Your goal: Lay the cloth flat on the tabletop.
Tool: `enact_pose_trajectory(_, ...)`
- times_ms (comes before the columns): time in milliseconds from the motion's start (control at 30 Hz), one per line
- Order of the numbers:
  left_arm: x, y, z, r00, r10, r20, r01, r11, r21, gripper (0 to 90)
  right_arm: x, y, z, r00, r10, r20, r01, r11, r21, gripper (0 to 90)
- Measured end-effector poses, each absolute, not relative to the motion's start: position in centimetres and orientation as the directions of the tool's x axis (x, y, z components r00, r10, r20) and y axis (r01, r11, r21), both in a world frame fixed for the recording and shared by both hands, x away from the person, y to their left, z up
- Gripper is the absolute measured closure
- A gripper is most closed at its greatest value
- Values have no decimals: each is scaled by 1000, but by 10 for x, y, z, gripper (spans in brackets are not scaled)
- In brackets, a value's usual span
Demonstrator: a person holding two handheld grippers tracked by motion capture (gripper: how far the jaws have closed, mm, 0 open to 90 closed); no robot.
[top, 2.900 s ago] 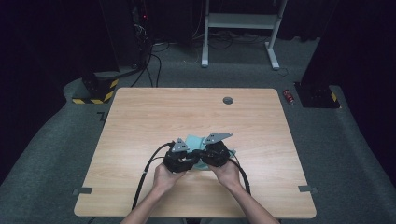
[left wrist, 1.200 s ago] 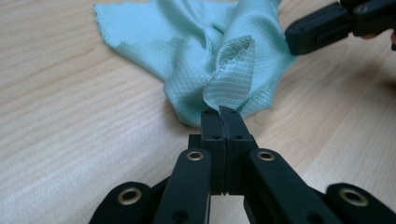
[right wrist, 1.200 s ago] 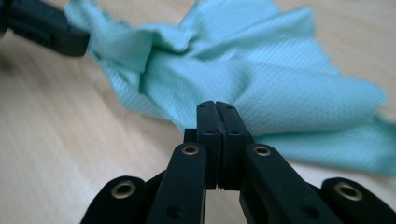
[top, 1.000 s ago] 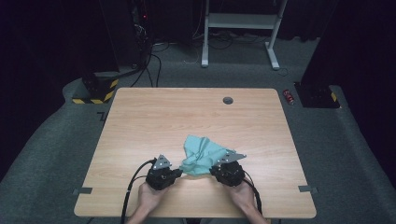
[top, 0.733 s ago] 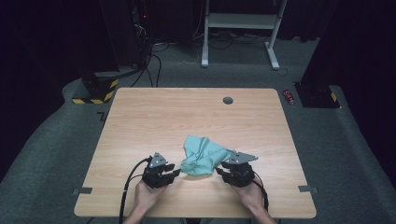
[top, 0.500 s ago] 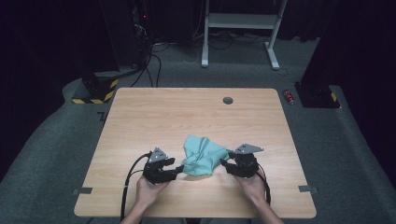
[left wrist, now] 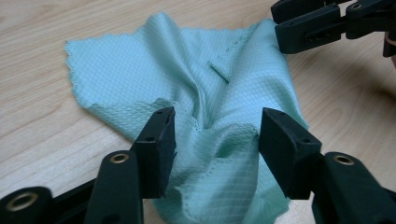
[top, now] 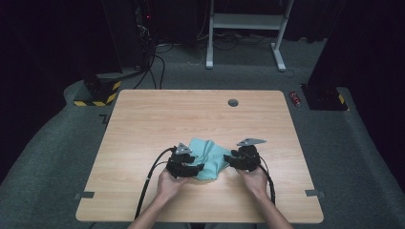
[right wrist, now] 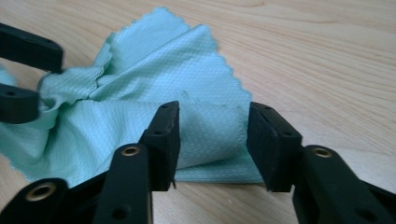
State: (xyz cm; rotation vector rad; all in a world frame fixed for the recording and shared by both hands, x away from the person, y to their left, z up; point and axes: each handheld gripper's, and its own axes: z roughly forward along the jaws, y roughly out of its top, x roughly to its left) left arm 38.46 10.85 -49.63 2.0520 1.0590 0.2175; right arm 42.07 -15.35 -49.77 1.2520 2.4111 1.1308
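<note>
A light green cloth (top: 209, 160) lay crumpled near the front of the wooden table (top: 143, 124), between the two hands. The left gripper (left wrist: 212, 135) had its jaws apart around a raised fold of the cloth; they had just opened and were not pinching it. The right gripper (right wrist: 212, 135) also stood with its jaws apart around a cloth edge, after closing a little. It looked like the step of getting a new hold to fold or spread the cloth. Next, each gripper would need to squeeze onto its own fold. No words or labels could be read.
</note>
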Motion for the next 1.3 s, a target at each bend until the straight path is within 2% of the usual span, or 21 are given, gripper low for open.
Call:
enact_pose_trajectory(133,385,107,-499,648,742,-170,598,-358,717,598,419,-154,-498,-647,742,175,610,365,704,793)
enact_pose_trajectory(267,383,109,-499,662,736,-142,579,-381,721,740,413,-157,-494,-676,719,160,576,380,724,900)
enact_pose_trajectory(400,382,109,-499,673,729,-127,571,-403,715,841,404,-161,-486,-686,712,150,559,384,735,900)
enact_pose_trajectory(500,382,110,-499,676,726,-130,571,-404,714,874,396,-165,-481,-695,705,141,547,390,741,900)
enact_pose_trajectory(867,374,123,-499,664,734,-145,583,-387,714,886,360,-176,-483,-719,688,97,523,443,728,900)
enact_pose_trajectory(1200,368,133,-495,658,740,-140,576,-376,726,884,352,-185,-491,-706,702,92,533,441,722,900)
enact_pose_trajectory(1300,367,132,-494,663,735,-140,568,-374,733,864,354,-186,-490,-688,720,89,534,420,734,838)
